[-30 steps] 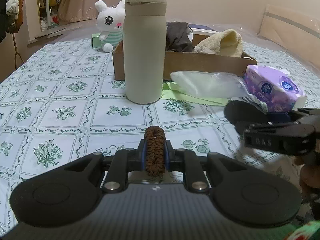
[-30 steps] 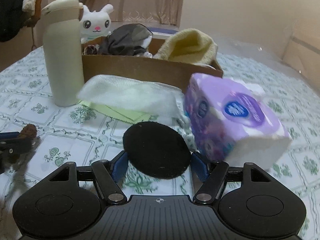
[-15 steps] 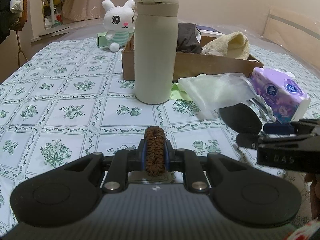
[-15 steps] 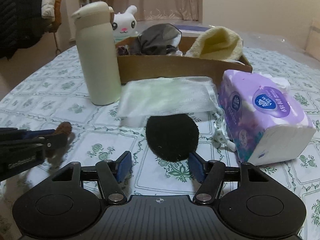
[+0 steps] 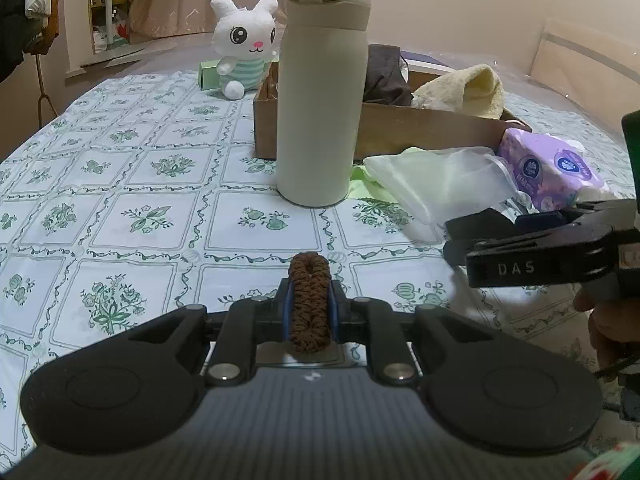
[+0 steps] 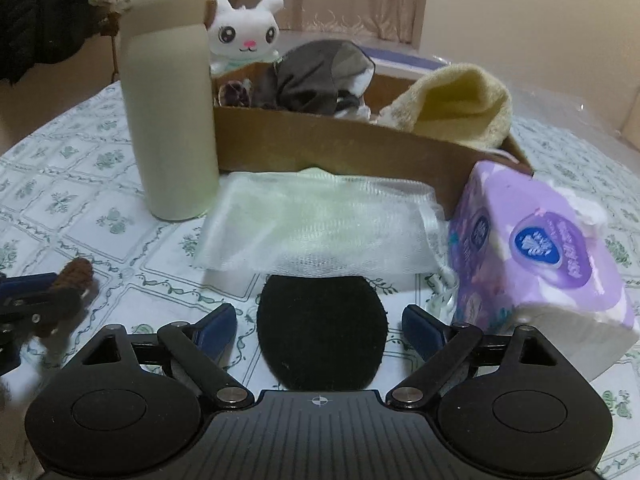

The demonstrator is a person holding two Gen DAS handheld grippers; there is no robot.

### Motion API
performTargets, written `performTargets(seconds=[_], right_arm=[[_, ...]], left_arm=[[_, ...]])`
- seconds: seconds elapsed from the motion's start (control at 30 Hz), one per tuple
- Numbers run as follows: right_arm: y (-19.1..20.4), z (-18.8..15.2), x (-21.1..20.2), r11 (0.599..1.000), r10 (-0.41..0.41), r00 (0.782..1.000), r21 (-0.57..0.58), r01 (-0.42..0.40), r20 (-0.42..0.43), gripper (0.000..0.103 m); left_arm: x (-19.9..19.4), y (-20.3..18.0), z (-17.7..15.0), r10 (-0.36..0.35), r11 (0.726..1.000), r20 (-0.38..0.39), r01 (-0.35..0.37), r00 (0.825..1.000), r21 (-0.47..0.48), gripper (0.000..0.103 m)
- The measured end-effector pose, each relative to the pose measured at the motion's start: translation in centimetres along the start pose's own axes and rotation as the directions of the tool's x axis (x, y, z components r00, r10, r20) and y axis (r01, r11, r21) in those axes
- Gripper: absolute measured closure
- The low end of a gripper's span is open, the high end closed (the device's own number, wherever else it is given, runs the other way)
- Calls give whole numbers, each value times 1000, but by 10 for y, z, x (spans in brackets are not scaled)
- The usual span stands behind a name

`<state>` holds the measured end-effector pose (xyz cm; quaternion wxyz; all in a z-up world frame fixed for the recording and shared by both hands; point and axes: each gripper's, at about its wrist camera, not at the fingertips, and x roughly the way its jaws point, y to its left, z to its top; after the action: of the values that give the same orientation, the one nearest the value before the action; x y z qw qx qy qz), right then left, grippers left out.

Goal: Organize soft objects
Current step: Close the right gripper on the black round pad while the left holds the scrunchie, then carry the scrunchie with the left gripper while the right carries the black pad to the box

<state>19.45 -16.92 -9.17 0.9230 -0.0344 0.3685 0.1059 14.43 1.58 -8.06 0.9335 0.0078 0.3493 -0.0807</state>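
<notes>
**Soft goods on the patterned table, as I see them through both wrist cameras**

1. Table [image 5: 120, 184], under a green floral cloth; it carries everything listed below.
2. Cardboard box [image 6: 320, 148], toward the far edge. I count a yellow towel [image 6: 460, 108] draped over its right end and a grey garment [image 6: 320, 76] heaped left of that, both inside.
3. Cream bottle [image 5: 322, 92], upright, just in front of the box's left end.
4. Purple tissue pack [image 6: 536, 256], on the cloth before the box's right corner, tilted.
5. White mesh bag [image 6: 316, 224], flat along the box's front wall between bottle and tissue pack; a green sheet [image 5: 360, 184] shows beneath it.
6. Plush rabbit [image 5: 244, 52], seated near the far edge, beyond the box's left corner.
7. Black pad [image 6: 322, 336], lying on the cloth just nearer to me than the mesh bag. My right gripper [image 6: 320, 326] straddles it: the jaws have just been opening and now stand wide, the pad between them but clear of both blue fingertips [image 6: 218, 326].
8. Brown knitted band [image 5: 310, 304], pinched upright in my left gripper [image 5: 310, 308], jaws narrow and pressing its sides, above the cloth toward the near edge
</notes>
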Motion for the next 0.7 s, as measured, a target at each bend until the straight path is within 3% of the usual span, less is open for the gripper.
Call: performTargets(seconds=[0.07,0.1,0.13,0.7], right_arm=[[-2,0,2,1000,0,1000,27,0,-5,18],[-2,-1,2,999,-2,1000,34,2,-5,31],[-2,-2,0,999,-2,1000,38,2,2,37],[0,-14,-70,995,-2,998,95,-3,60,40]], left_arm=[[0,0,-1,1,1000,-1,-1,1000,-1,87],[0,0,-1,1,1000,-1,-1,1000,0,87],[0,0,-1,0,1000,-1,0,1000,0,87],[-27,-17,17,-48,998,40,47,998,40,87]])
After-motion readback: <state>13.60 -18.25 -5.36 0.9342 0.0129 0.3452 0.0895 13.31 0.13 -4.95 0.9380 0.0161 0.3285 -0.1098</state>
